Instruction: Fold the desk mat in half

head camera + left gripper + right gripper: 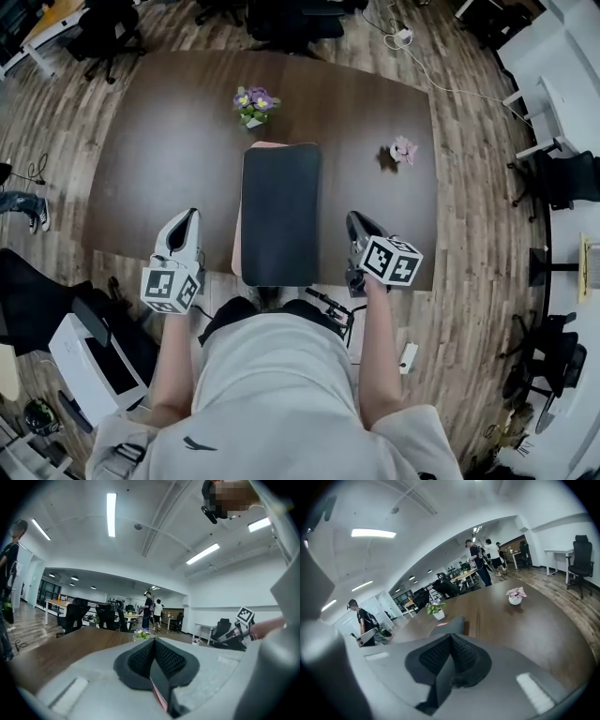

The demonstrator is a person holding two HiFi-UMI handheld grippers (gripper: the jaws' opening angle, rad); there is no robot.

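The desk mat (280,214) lies folded on the brown table (159,150), dark side up, with a strip of its pink side showing along the left and far edges. Its near end hangs slightly over the table's front edge. My left gripper (190,217) hovers to the left of the mat, apart from it, its pads pressed together on nothing. My right gripper (354,219) hovers to the right of the mat, also shut and empty. In the right gripper view the mat (449,624) lies just beyond my shut jaws (450,635). The left gripper view shows its jaws (153,640) shut.
A pot of purple flowers (254,103) stands just beyond the mat's far end. A small pink flower pot (403,150) stands on the table at the right. Office chairs (103,33) ring the far side. People stand at desks in the background (149,609).
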